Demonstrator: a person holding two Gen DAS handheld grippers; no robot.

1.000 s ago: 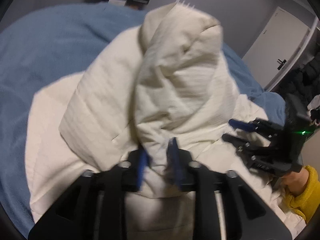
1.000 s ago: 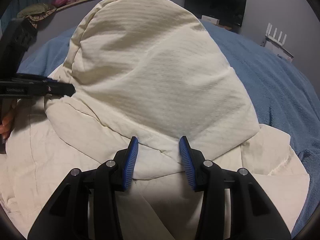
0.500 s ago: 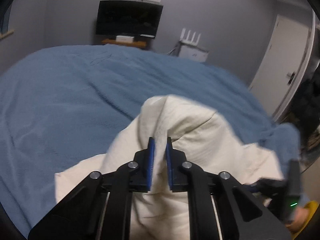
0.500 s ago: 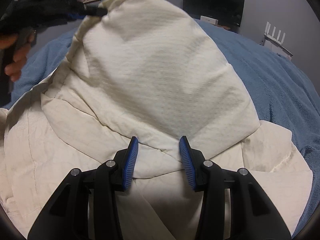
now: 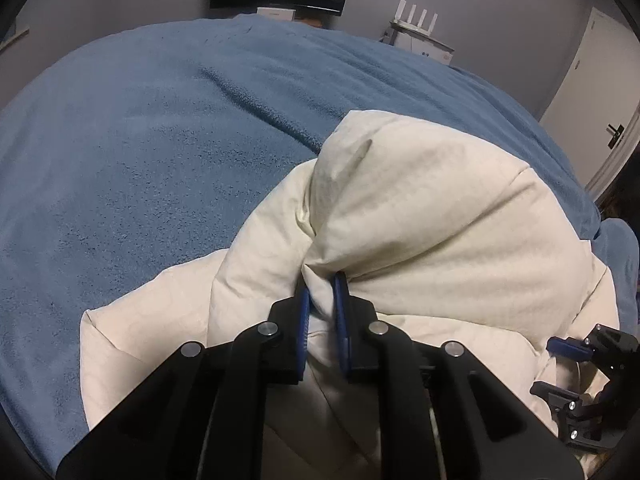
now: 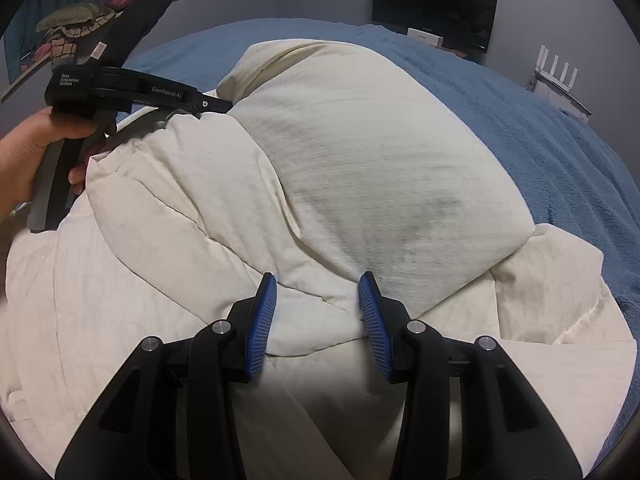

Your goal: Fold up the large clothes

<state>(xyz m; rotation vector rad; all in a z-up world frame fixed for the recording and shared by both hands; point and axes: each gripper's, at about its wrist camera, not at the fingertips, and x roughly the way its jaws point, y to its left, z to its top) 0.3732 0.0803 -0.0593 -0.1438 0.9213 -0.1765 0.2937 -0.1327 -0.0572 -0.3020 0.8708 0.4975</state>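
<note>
Left wrist view: left tongs (image 5: 321,300) pressed nearly together, pinching a fold of the cream garment (image 5: 432,216); a wad of cloth shows between the blue pads (image 5: 303,312).
Change, left side: a second ago the gathered cloth stood tall in front of these tongs and filled the view; half a second ago it had dropped low; now it lies as a puffed hump just ahead and to the right of the tips, with the blue bedspread (image 5: 140,152) open to their left.
Meaning: judged a fold-over in progress, the lifted flap carried forward and being laid down over the rest of the garment.
Garment location: on the bed, spread beneath and ahead of both tongs, its flat lower layer reaching left of the left tongs.
Right wrist view: right tongs (image 6: 318,312) spread wide, gripping nothing; the garment's folded edge sits between and just ahead of the pads, whether touching them I cannot tell.
Change, right side: these tongs read the same across the last second, parked open; the left tongs seen far to their left have swung from low to high at the hump's top corner.
Hand: person's left hand (image 6: 30,160) on the handle, at far left.
Next call: release of the pinch looks due once the flap settles; right tongs free to smooth.
</note>
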